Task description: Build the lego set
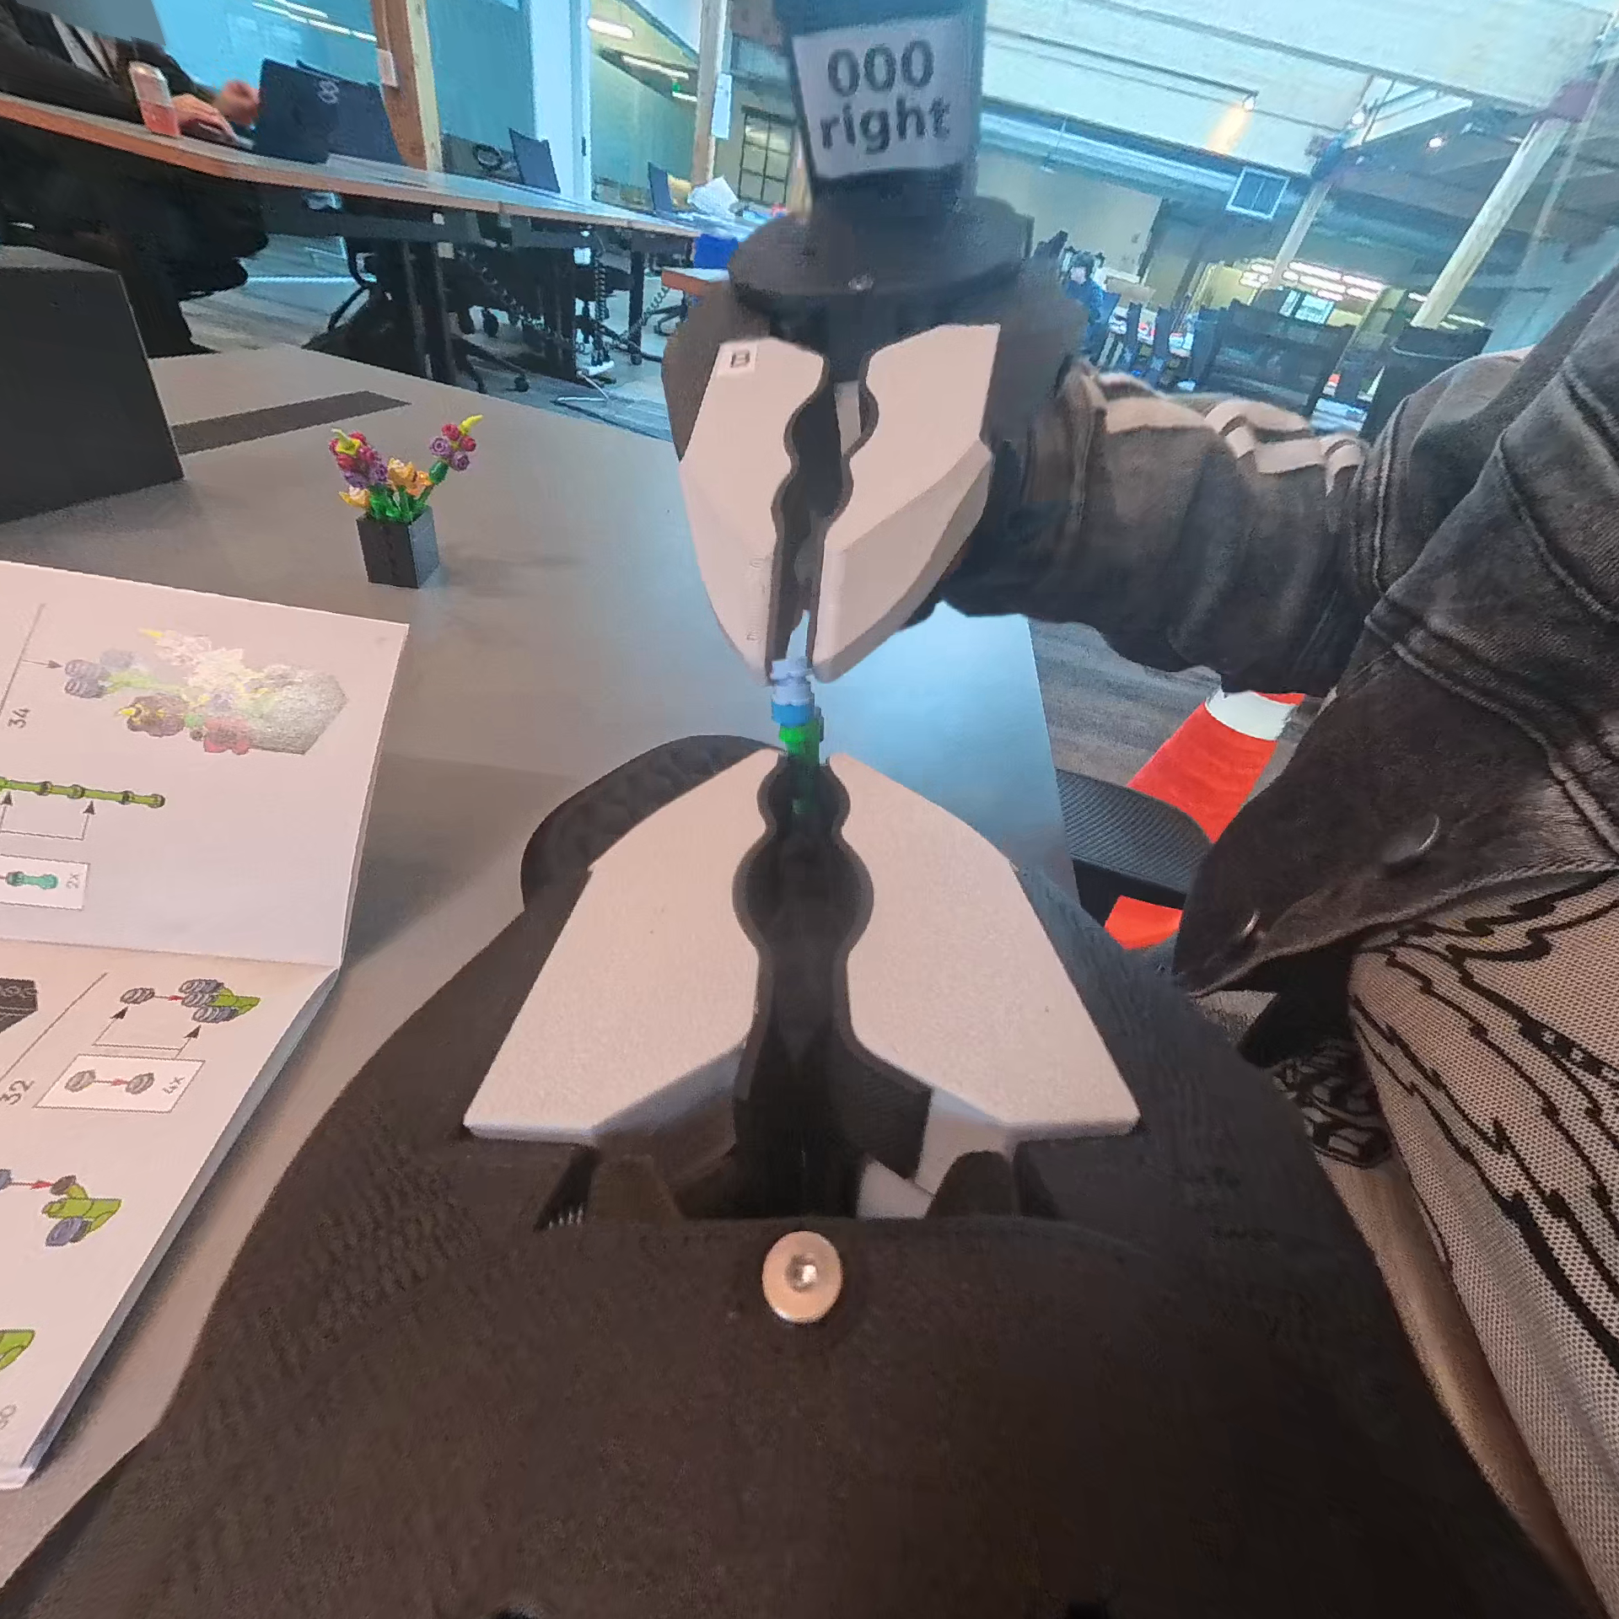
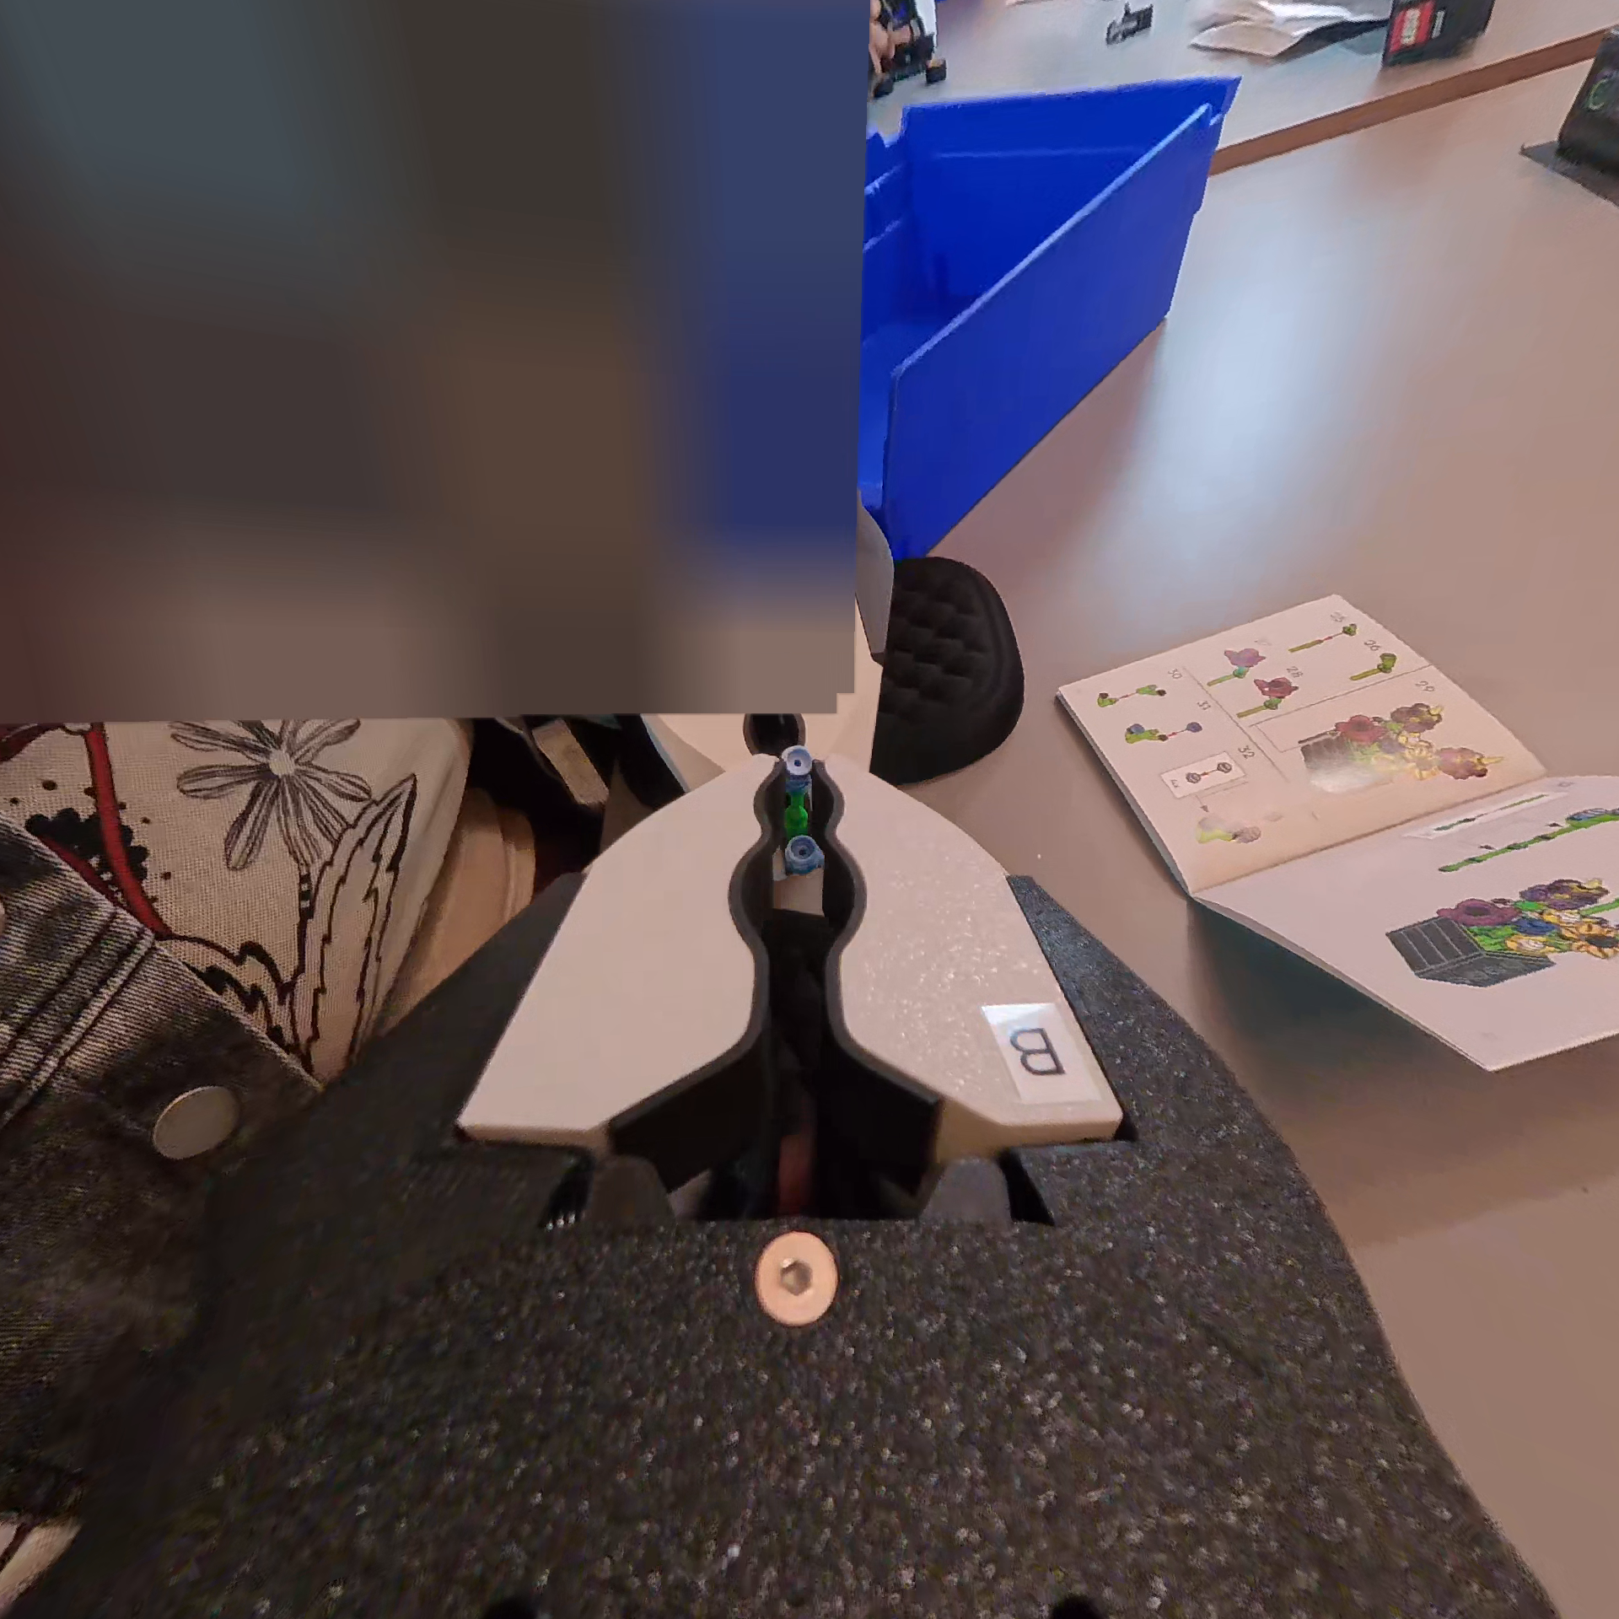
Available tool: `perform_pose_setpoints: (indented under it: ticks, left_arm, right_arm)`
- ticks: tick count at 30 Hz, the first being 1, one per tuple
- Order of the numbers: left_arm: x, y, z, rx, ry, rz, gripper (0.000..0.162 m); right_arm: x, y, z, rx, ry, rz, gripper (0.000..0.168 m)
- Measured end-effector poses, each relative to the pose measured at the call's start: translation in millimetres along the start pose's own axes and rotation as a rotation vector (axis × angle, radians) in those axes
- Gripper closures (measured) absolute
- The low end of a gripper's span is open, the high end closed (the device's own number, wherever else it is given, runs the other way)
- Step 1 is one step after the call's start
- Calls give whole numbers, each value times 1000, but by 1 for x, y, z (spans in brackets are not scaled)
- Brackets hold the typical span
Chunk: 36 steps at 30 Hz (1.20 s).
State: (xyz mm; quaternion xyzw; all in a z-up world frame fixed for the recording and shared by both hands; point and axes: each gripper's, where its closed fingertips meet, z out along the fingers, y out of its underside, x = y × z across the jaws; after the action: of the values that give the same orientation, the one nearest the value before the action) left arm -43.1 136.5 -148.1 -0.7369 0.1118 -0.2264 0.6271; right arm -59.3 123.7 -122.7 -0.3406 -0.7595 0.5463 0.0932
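At the left edge of the grey table [image 1: 561, 569] an open instruction booklet [image 1: 188, 788] lies flat, its pages printed with coloured building steps. Beyond it, toward the far side of the table, stands a small finished bouquet [image 1: 399, 499] of purple, yellow and red brick flowers in a black square pot, well apart from both tools.

Over the table's middle, the left gripper [image 1: 799, 764] has its jaws drawn nearly together, pinching the lower end of a thin green stem [image 1: 799, 771]. The stem rises out from between the tips and carries small light-blue and white round pieces [image 1: 793, 692] at its top. From above, the right gripper [image 1: 793, 670] comes down to meet it, jaws likewise almost closed, its tips clamped on that blue-and-white top. So the little stalk is held at both ends, off the table, between the two tools.

To the right, a person's sleeve [image 1: 1226, 491] in dark washed denim leads to the right gripper. An orange and white cone [image 1: 1200, 771] shows below it, past the table's right edge.

In the right wrist view the same stem [image 2: 795, 815] sits in the gap between the grey fingers, a blue bin [image 2: 1042, 289] stands on the table beyond, and the booklet [image 2: 1367, 815] lies to the right.
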Motion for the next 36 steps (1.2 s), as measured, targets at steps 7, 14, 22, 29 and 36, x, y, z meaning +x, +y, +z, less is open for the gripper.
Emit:
perform_pose_setpoints:
  ticks: [7,14,22,29,36]
  left_arm:
    - [0,12,8,-99,-3,8,156]
    - [5,32,18,-260,24,40,156]
    - [8,47,24,-377,54,23,156]
    - [8,59,28,-472,79,-21,156]
    - [9,57,27,-455,90,-24,156]
  right_arm:
    - [1,16,-5,-243,86,-122,163]
    - [-2,39,-11,-507,82,-206,163]
    - [-2,57,-13,-708,44,-261,164]
    - [-1,66,-13,-792,72,-381,163]
    - [-1,64,-13,-739,83,-390,164]
